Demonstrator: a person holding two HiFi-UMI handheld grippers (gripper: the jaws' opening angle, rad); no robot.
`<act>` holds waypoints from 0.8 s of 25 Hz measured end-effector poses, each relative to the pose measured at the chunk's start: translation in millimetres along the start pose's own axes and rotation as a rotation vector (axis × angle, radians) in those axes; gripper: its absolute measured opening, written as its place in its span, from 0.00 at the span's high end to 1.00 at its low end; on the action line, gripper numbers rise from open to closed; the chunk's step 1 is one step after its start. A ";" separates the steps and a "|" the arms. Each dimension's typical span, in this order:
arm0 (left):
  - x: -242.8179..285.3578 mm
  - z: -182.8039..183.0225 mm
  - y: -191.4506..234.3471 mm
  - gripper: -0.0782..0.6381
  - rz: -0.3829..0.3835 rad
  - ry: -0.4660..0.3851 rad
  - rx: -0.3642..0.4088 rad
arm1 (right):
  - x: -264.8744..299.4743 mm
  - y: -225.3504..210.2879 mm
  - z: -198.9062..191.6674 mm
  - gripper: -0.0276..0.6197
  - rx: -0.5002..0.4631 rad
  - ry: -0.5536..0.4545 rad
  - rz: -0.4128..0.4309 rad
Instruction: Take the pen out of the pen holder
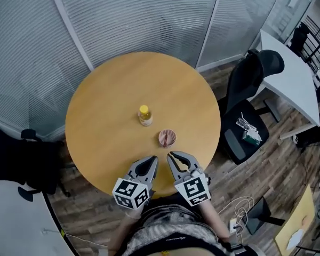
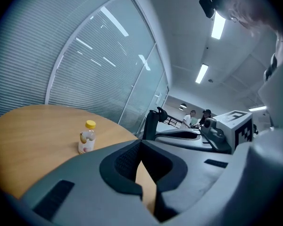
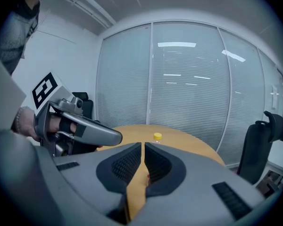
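The left gripper (image 1: pixel 154 159) and right gripper (image 1: pixel 170 155) are shut and hold nothing, at the tabletop's (image 1: pixel 106 105) near edge. The pen holder (image 1: pixel 167 138) stands just ahead, near a bottle (image 1: pixel 144 115)

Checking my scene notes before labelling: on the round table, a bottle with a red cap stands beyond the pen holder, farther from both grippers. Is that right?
Not quite: the cap on the bottle is yellow, not red, as the head view shows. The rest holds: the bottle stands on the round table beyond the pen holder, farther from the left gripper and the right gripper.
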State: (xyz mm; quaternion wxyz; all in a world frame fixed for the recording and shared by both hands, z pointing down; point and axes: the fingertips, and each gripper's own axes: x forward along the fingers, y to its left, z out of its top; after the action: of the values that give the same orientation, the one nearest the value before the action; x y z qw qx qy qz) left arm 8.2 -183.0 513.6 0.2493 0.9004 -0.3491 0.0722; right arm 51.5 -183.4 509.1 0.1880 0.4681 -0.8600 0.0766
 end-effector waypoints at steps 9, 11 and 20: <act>8.7 10.9 5.6 0.88 0.144 -0.052 -0.035 | 10.7 -5.2 5.3 0.90 -0.079 0.002 0.177; 11.9 11.5 5.1 0.88 0.162 -0.055 -0.037 | 11.9 -8.2 4.8 0.90 -0.079 -0.001 0.194; 18.3 12.3 9.0 0.88 0.200 -0.064 -0.054 | 23.1 -17.1 1.6 0.90 -0.088 0.009 0.229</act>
State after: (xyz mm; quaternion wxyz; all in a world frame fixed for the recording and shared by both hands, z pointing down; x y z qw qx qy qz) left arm 15.4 -205.7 512.2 0.2535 0.8560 -0.4468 0.0584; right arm 54.0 -211.2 516.0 0.2021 0.3580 -0.9095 0.0618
